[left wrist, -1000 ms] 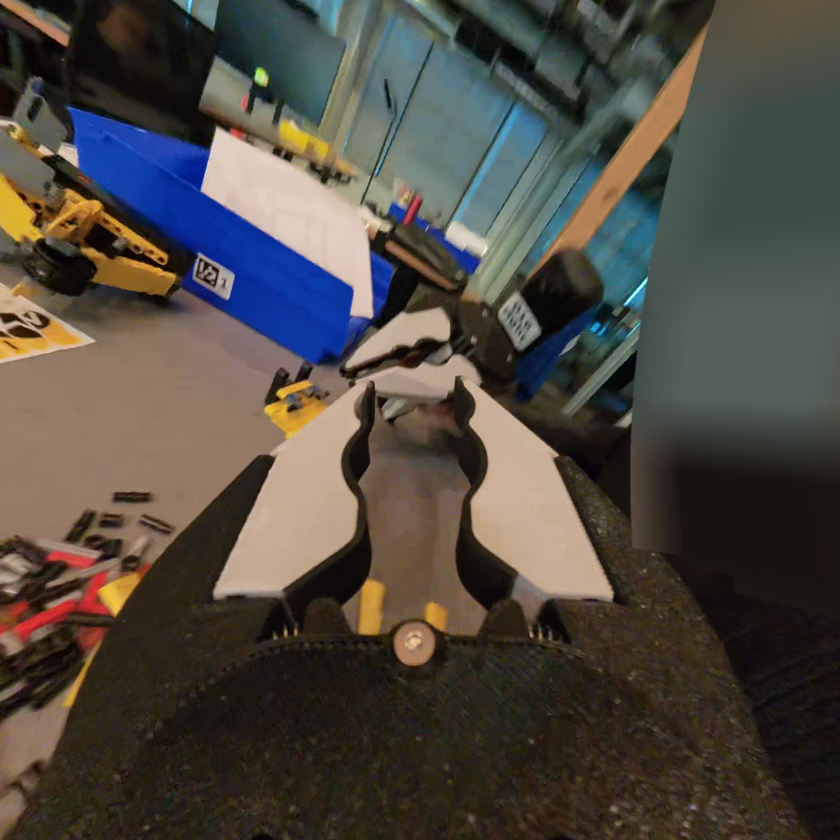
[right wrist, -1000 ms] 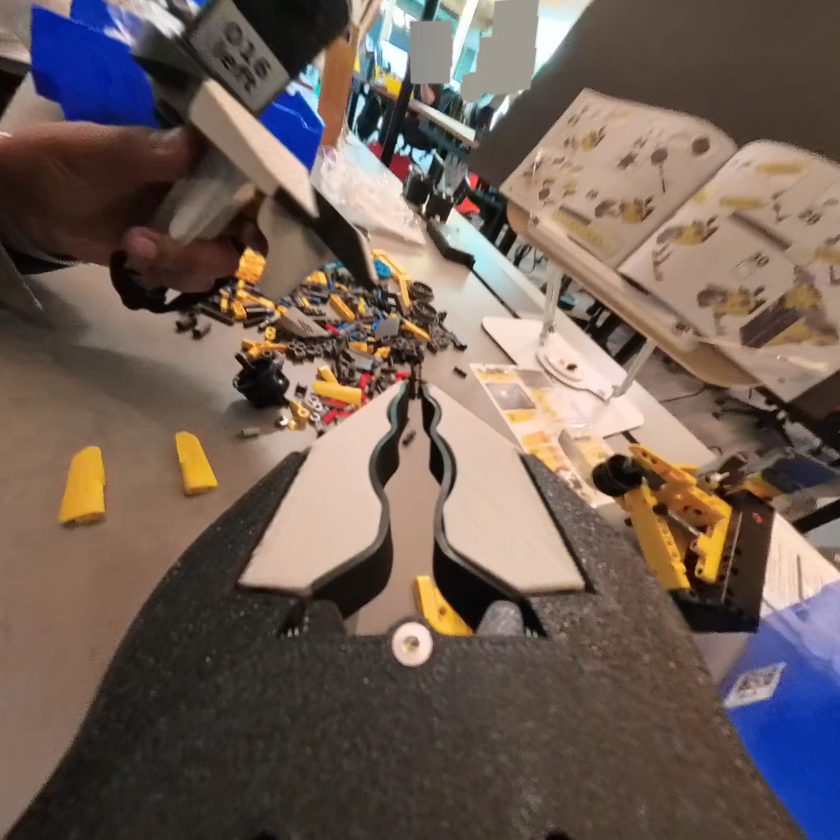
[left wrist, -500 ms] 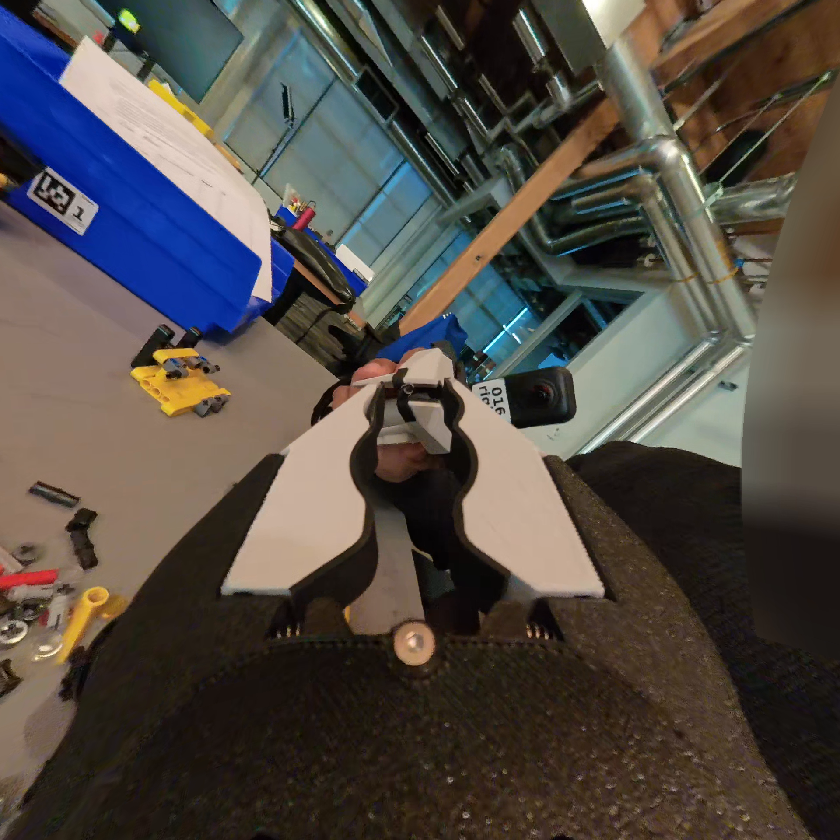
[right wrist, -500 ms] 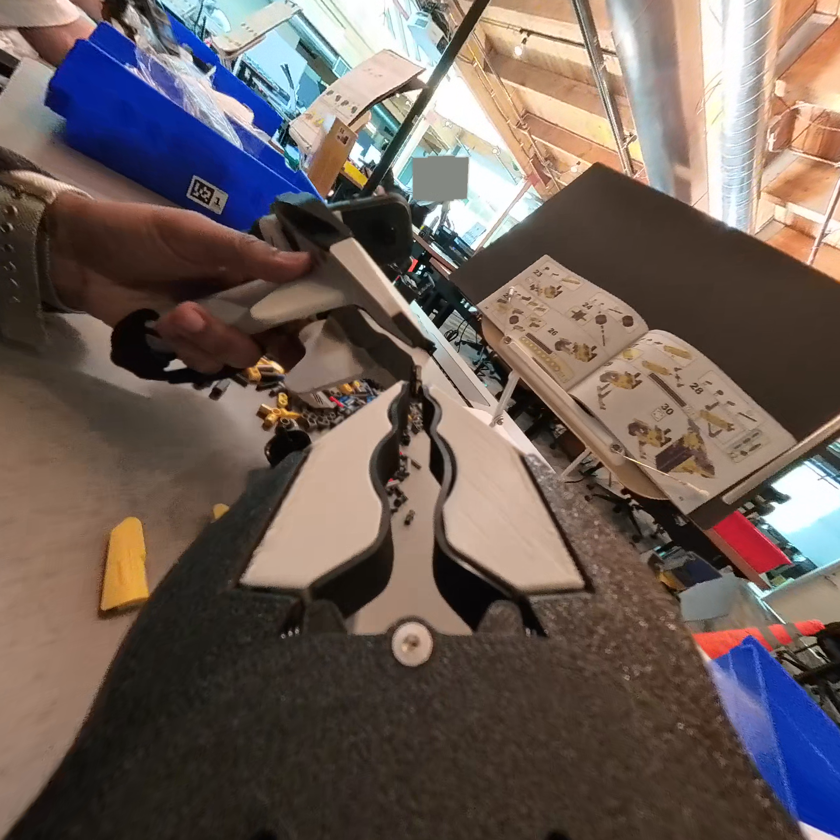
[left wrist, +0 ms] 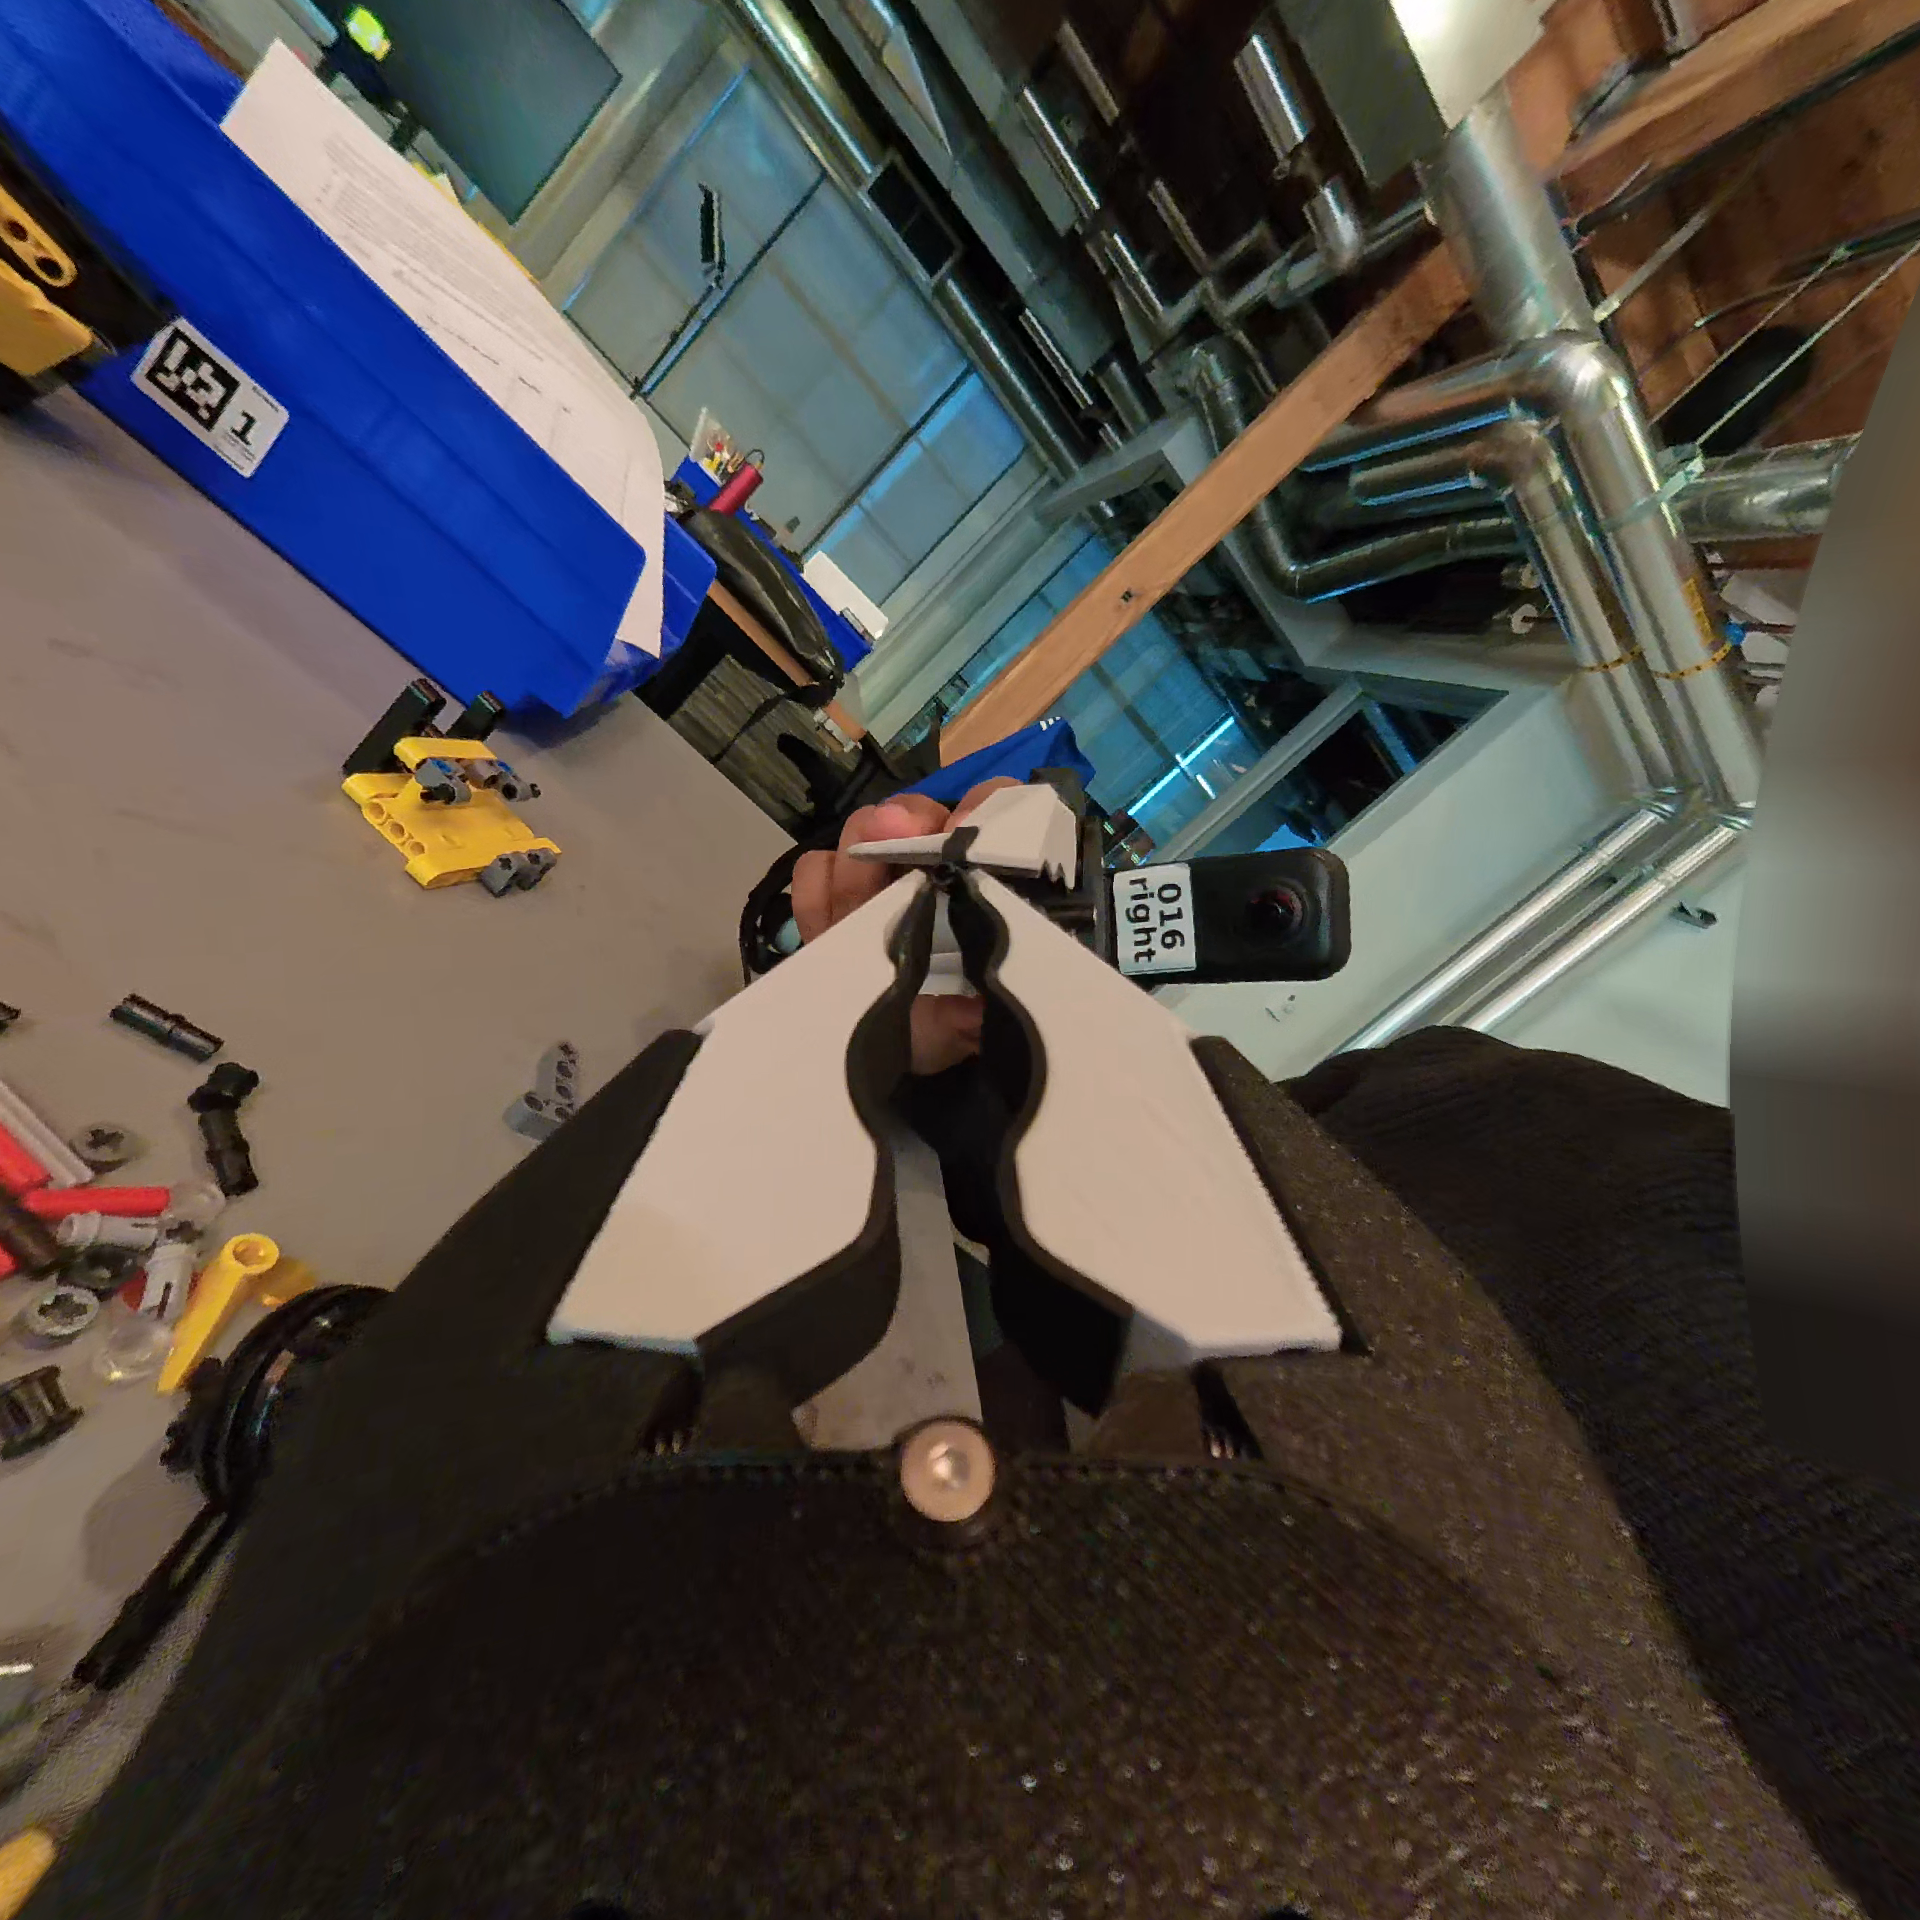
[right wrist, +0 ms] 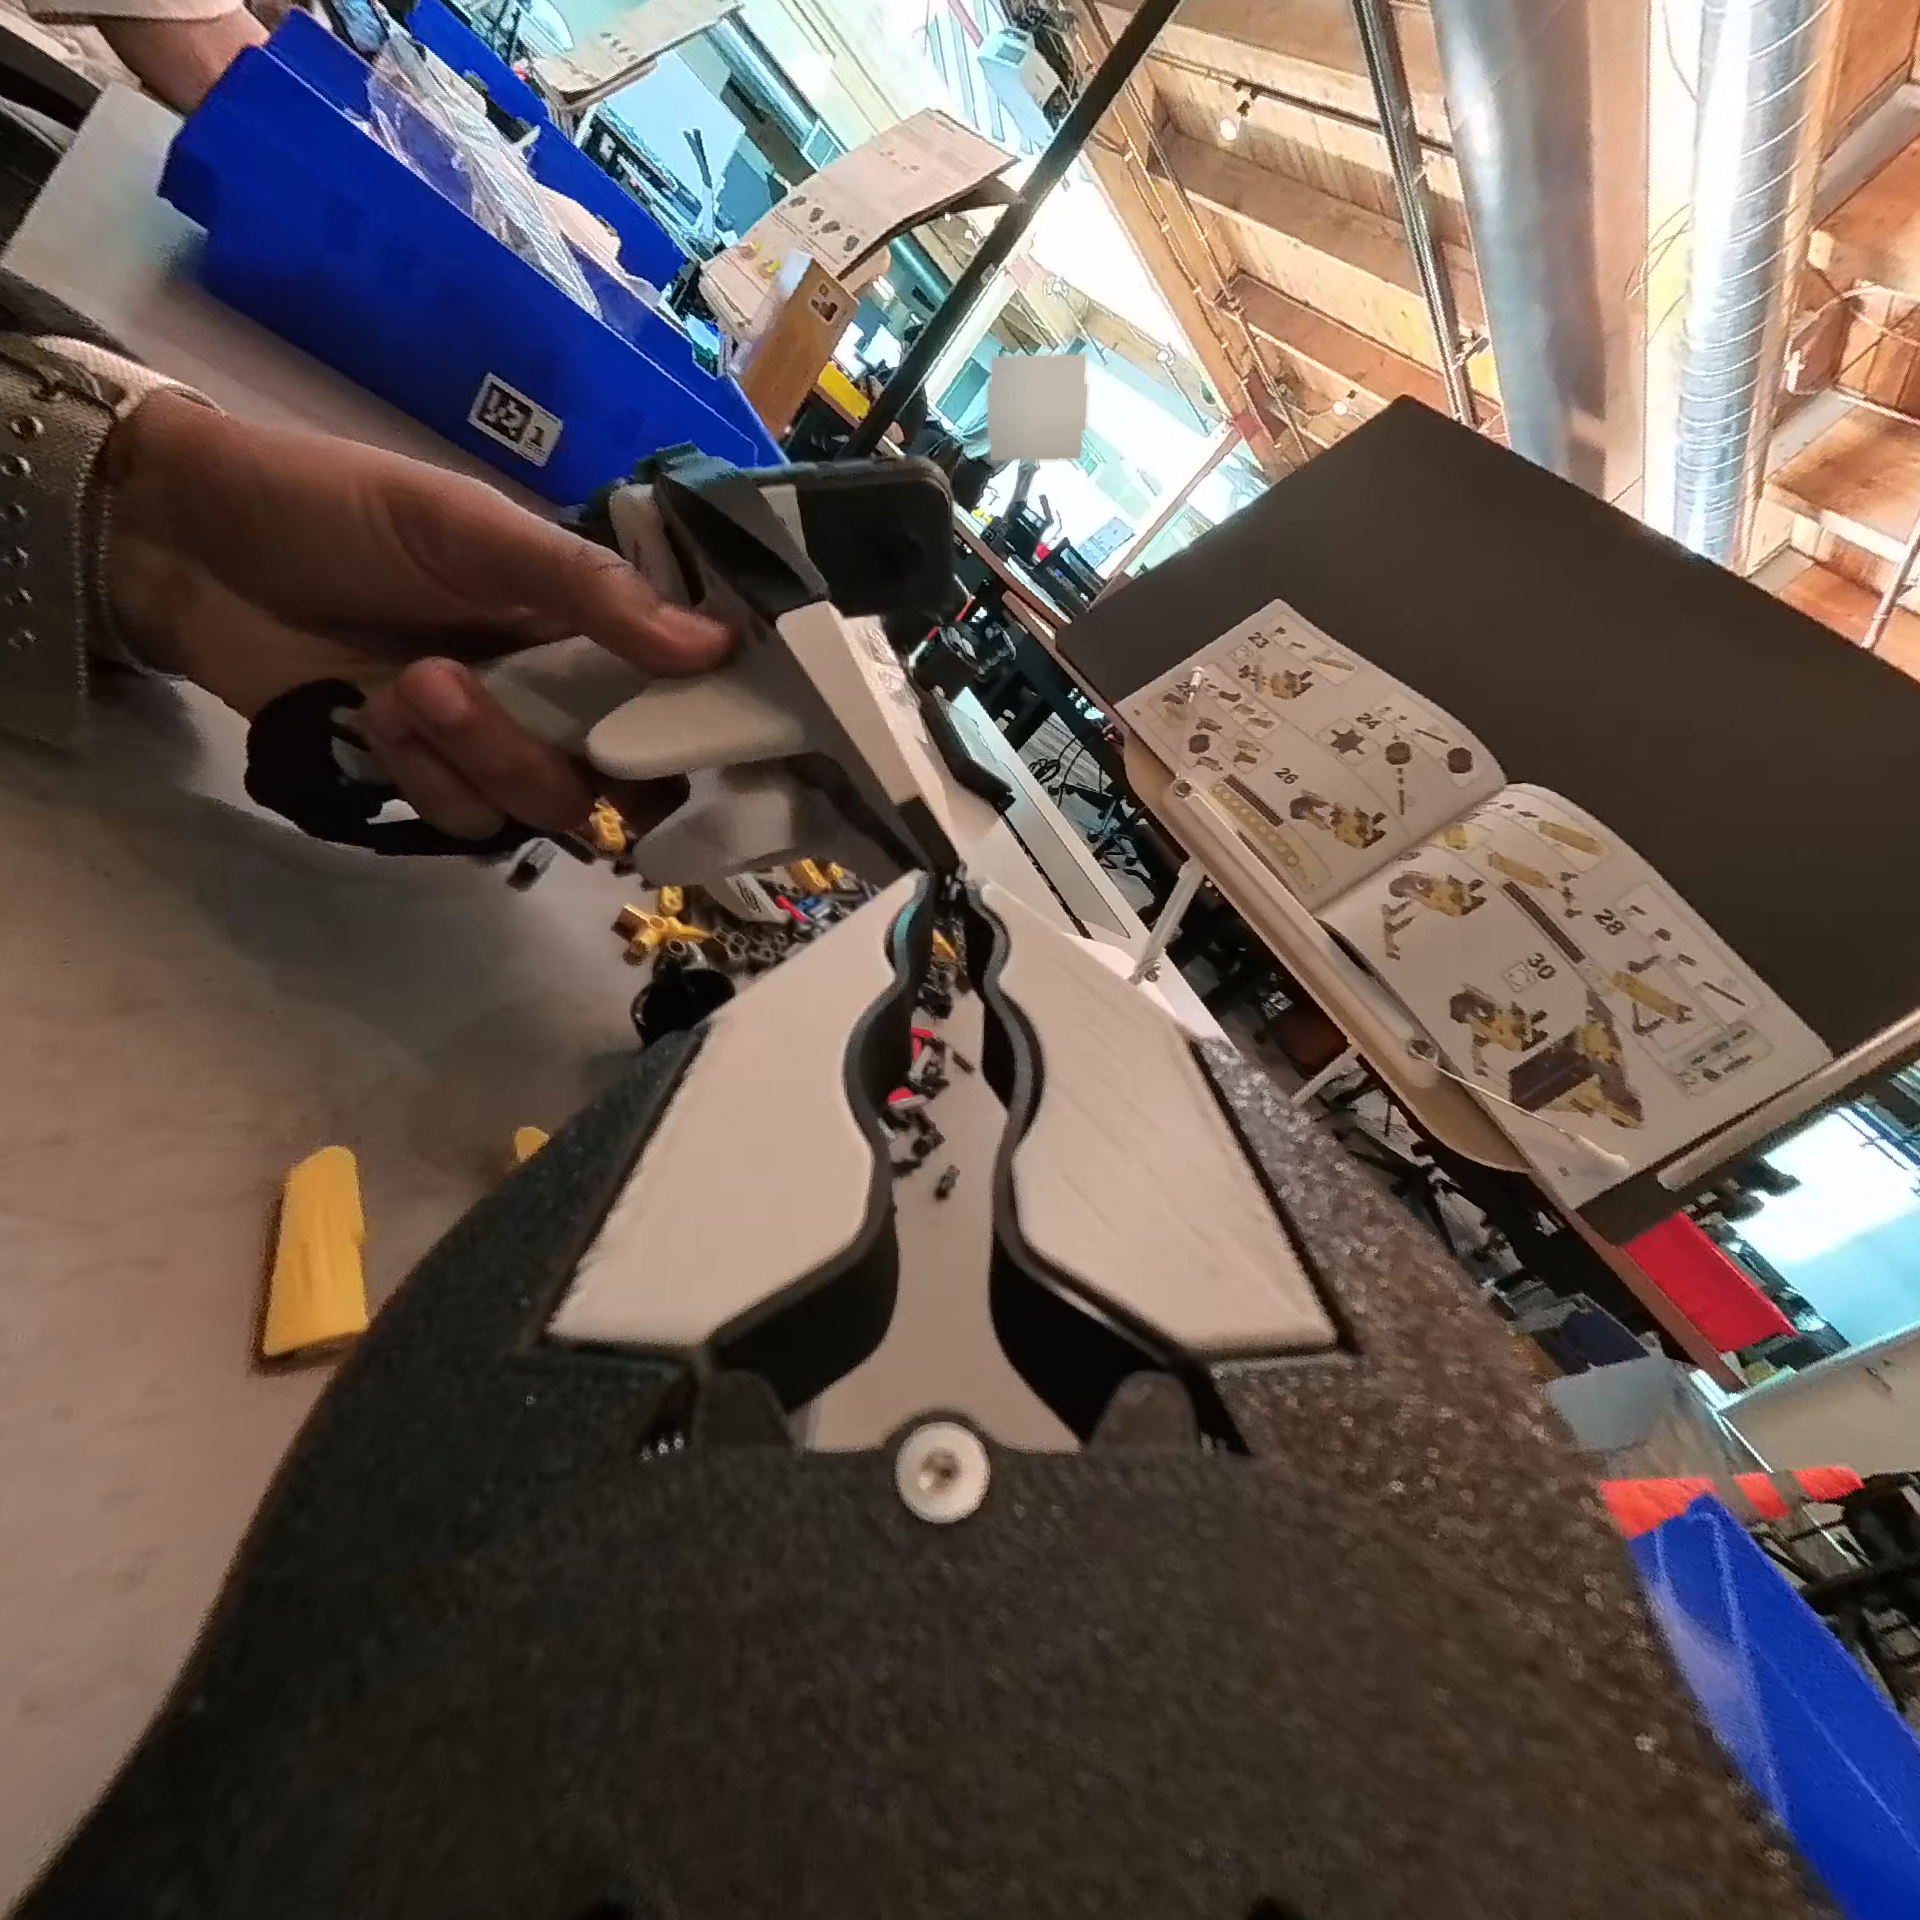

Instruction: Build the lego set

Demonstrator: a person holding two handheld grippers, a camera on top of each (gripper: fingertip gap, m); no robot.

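Note:
My left gripper (left wrist: 940, 883) is held up over the grey table (left wrist: 208, 727), its jaws closed tip to tip against my right gripper (left wrist: 951, 847), which faces it. A tiny black piece (left wrist: 940, 875) shows where the tips meet; it is too small to tell what it is. In the right wrist view, my right gripper (right wrist: 948, 885) is shut with a narrow gap at the tips. The left gripper (right wrist: 930, 862), held by a hand (right wrist: 395, 582), comes down from the upper left onto those tips.
A blue bin (left wrist: 343, 416) with paper stands at the table's back. A yellow and grey assembly (left wrist: 447, 821) lies before it. Loose red, black and yellow parts (left wrist: 125, 1226) lie at left. An open instruction booklet (right wrist: 1403, 883) rests on a stand. A yellow curved piece (right wrist: 317, 1268) lies near. Both grippers' tips are close together, under 4 cm apart. The yellow curved piece (right wrist: 317, 1268) is about equally far from each gripper, around 12 cm.
Both grippers tilted up off the table and came together tip to tip. The left gripper's jaws were open and have closed at the right gripper's tips.

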